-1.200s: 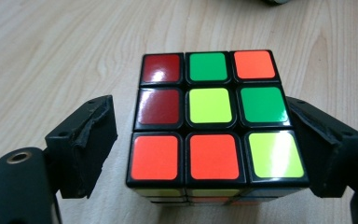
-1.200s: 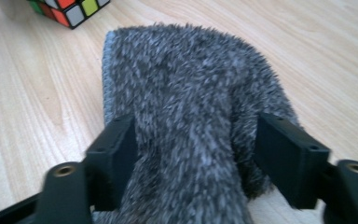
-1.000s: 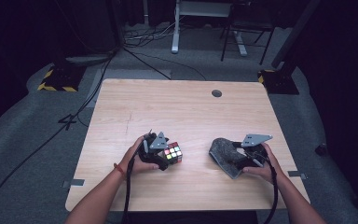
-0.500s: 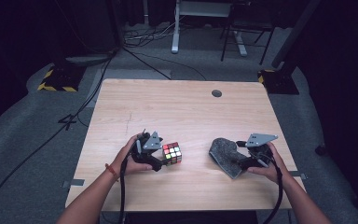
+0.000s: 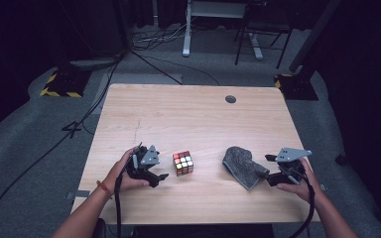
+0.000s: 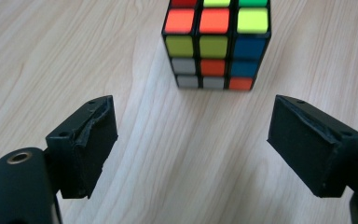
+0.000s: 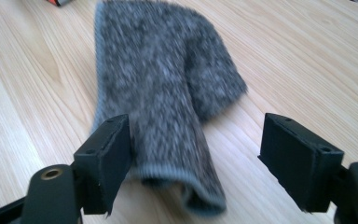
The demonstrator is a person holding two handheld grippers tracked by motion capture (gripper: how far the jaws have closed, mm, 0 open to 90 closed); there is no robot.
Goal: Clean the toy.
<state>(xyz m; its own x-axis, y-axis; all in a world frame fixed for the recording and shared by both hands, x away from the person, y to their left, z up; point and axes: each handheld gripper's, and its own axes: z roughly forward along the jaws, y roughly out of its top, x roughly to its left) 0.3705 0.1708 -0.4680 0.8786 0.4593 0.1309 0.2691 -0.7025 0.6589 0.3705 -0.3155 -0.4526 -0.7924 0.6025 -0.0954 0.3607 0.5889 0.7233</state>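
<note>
A scrambled colour cube [image 5: 183,163] stands on the wooden table [image 5: 188,119] near its front. My left gripper [image 5: 161,172] sits a short way to the cube's left, pointing at it. In the left gripper view the jaws [image 6: 191,140] are open with bare wood between them and the cube [image 6: 216,44] just ahead. To the right lies a grey knitted mitten [image 5: 241,166]. My right gripper [image 5: 268,170] is at its right side. In the right gripper view the mitten [image 7: 163,84] has its cuff between the open jaws [image 7: 196,154], unpinched.
A round cable hole [image 5: 230,99] is set near the table's far edge. Beyond the table are floor cables [image 5: 163,69], a white desk leg [image 5: 186,29] and yellow-and-black striped bases [image 5: 58,87]. The table's front edge runs just behind both hands.
My left gripper has drawn back to the left, away from the cube. My right gripper has drawn back to the right along the mitten. Cube and mitten stay put.
</note>
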